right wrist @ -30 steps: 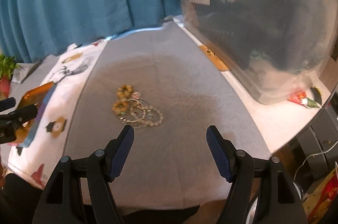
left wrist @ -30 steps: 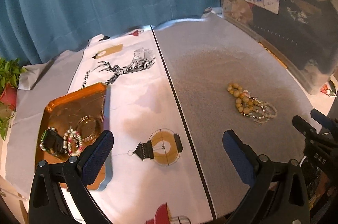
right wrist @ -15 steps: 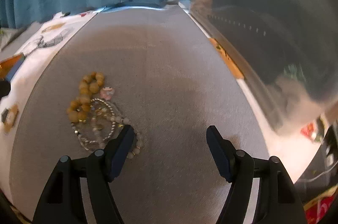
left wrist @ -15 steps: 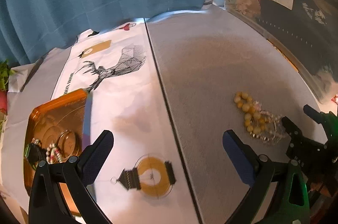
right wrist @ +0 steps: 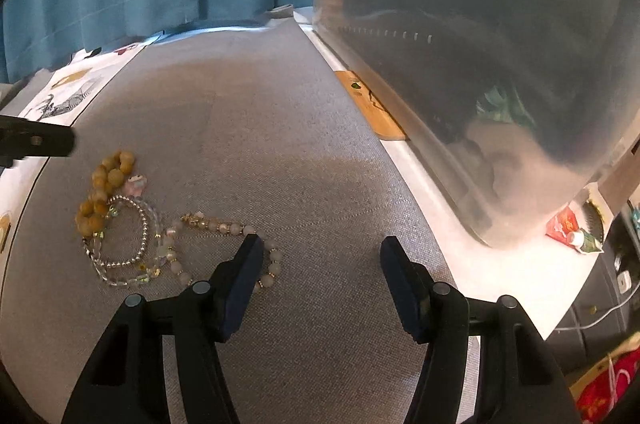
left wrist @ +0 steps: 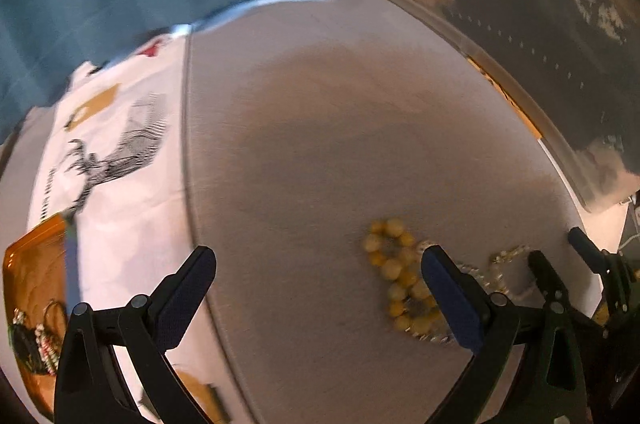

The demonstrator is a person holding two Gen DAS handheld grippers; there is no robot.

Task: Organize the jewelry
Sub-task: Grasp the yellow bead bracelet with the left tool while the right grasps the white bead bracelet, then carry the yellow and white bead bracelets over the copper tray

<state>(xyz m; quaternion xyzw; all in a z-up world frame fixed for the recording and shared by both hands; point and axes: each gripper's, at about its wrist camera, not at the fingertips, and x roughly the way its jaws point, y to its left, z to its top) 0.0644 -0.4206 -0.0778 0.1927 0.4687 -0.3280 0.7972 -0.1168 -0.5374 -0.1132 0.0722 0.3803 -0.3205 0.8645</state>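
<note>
Left wrist view: the left claw (left wrist: pixel 316 288) hangs over the grey mat (left wrist: pixel 320 144) with its jaws wide apart and nothing between them. The pile of bracelets (left wrist: pixel 400 288) lies on the mat, partly hidden behind the claw's right finger; yellow beads show most clearly, though the view is blurred. Left of the mat, on a printed cloth (left wrist: pixel 120 164), sits an orange tray (left wrist: pixel 32 272) holding more jewelry (left wrist: pixel 32 340). The right claw (left wrist: pixel 560 264) shows just right of the pile.

Right wrist view: the right claw (right wrist: pixel 322 272) is spread apart and empty above the mat (right wrist: pixel 280 144). The bracelets (right wrist: pixel 132 224) lie left of it, a pale bead strand (right wrist: pixel 240 230) reaching its left finger. A translucent storage bin (right wrist: pixel 480 64) stands right of the mat.
</note>
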